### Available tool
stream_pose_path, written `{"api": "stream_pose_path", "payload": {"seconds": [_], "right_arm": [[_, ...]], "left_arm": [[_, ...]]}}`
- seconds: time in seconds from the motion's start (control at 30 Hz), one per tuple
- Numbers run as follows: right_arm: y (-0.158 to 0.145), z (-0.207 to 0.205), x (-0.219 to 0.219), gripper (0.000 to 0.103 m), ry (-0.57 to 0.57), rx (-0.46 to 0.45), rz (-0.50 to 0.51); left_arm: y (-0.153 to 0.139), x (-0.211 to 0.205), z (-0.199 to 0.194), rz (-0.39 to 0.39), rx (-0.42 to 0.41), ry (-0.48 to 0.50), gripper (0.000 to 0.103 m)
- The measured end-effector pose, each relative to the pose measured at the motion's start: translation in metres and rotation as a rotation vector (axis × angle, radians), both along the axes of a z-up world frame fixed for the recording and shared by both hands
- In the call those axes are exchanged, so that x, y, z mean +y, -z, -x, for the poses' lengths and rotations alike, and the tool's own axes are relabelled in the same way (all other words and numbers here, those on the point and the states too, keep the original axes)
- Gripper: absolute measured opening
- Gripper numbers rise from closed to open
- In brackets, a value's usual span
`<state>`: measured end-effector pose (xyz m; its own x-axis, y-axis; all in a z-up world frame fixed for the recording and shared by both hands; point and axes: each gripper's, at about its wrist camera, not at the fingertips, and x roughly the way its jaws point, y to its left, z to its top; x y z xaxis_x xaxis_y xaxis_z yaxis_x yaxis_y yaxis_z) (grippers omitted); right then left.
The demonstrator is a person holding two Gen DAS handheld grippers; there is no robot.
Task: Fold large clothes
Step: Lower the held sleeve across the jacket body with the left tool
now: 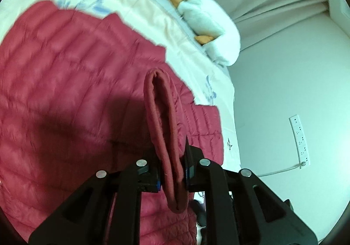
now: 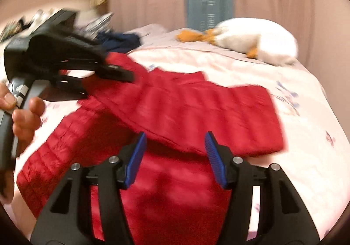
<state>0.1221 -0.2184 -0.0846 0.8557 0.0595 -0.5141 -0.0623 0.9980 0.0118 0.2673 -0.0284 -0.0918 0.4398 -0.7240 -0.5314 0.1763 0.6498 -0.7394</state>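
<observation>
A red quilted puffer jacket [image 2: 196, 113] lies spread on the bed; it also shows in the left wrist view [image 1: 65, 83]. My left gripper [image 1: 172, 175] is shut on the jacket's ribbed cuff [image 1: 161, 113], which stands up between the jaws. In the right wrist view the left gripper [image 2: 105, 83] is at the jacket's far left end, held by a hand. My right gripper [image 2: 175, 157] is open and empty, just above the jacket's near part, with blue pads [image 2: 135, 157] wide apart.
The bed has a pale floral sheet [image 2: 306, 135]. A white plush duck [image 2: 258, 39] with orange feet lies at the far edge, and a dark blue garment [image 2: 122, 41] behind the jacket. A wall with a socket strip [image 1: 300, 140] is right of the bed.
</observation>
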Motion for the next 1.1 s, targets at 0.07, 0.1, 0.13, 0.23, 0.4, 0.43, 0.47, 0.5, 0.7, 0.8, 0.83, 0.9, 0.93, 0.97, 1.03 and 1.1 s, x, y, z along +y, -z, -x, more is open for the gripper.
{"api": "stream_pose_path", "payload": {"seconds": [0.07,0.1,0.13,0.23,0.4,0.43,0.47,0.5,0.7,0.8,0.83,0.9,0.93,0.97,1.03,1.1], "right_arm": [[0.003,0.002,-0.025,0.057,0.084,0.01,0.006],[0.009,0.001,-0.042,0.057,0.148,0.038,0.015],[0.013,0.002,-0.05,0.057,0.176,0.054,0.016],[0.025,-0.005,-0.072,0.052,0.241,0.106,0.025],[0.043,-0.032,-0.086,0.043,0.242,0.161,0.014],[0.047,-0.039,-0.088,0.039,0.241,0.169,-0.001],[0.05,-0.047,-0.092,0.036,0.245,0.177,-0.017],[0.052,-0.052,-0.099,0.035,0.253,0.181,-0.025],[0.051,-0.075,-0.105,0.014,0.256,0.162,-0.069],[0.049,-0.074,-0.098,0.007,0.256,0.15,-0.044],[0.048,-0.074,-0.096,0.006,0.255,0.143,-0.035],[0.046,-0.072,-0.092,0.006,0.244,0.133,-0.026],[0.045,-0.072,-0.09,0.006,0.239,0.132,-0.023],[0.046,-0.071,-0.089,0.006,0.232,0.131,-0.014],[0.046,-0.072,-0.085,0.006,0.224,0.132,0.002],[0.046,-0.072,-0.08,0.006,0.213,0.134,0.019]], "left_arm": [[-0.014,0.0,-0.002,-0.011,-0.036,-0.004,0.015],[-0.019,0.002,-0.002,-0.014,-0.048,-0.007,0.015],[-0.023,0.002,-0.004,-0.015,-0.061,-0.011,0.015],[-0.033,0.001,-0.009,-0.027,-0.082,-0.012,0.015],[-0.048,-0.002,-0.016,-0.073,-0.123,-0.018,0.015],[-0.051,0.0,-0.016,-0.076,-0.127,-0.023,0.015],[-0.053,0.003,-0.017,-0.078,-0.131,-0.031,0.015],[-0.055,0.005,-0.018,-0.08,-0.132,-0.04,0.015],[-0.061,0.025,-0.025,-0.072,-0.138,-0.074,0.015],[-0.062,0.028,-0.027,-0.08,-0.141,-0.077,0.015],[-0.062,0.029,-0.026,-0.083,-0.143,-0.077,0.015],[-0.06,0.034,-0.028,-0.1,-0.144,-0.087,0.015],[-0.058,0.038,-0.03,-0.111,-0.14,-0.098,0.015],[-0.055,0.042,-0.032,-0.124,-0.135,-0.111,0.015],[-0.047,0.05,-0.036,-0.18,-0.124,-0.147,0.015],[-0.035,0.057,-0.042,-0.193,-0.092,-0.163,0.015]]}}
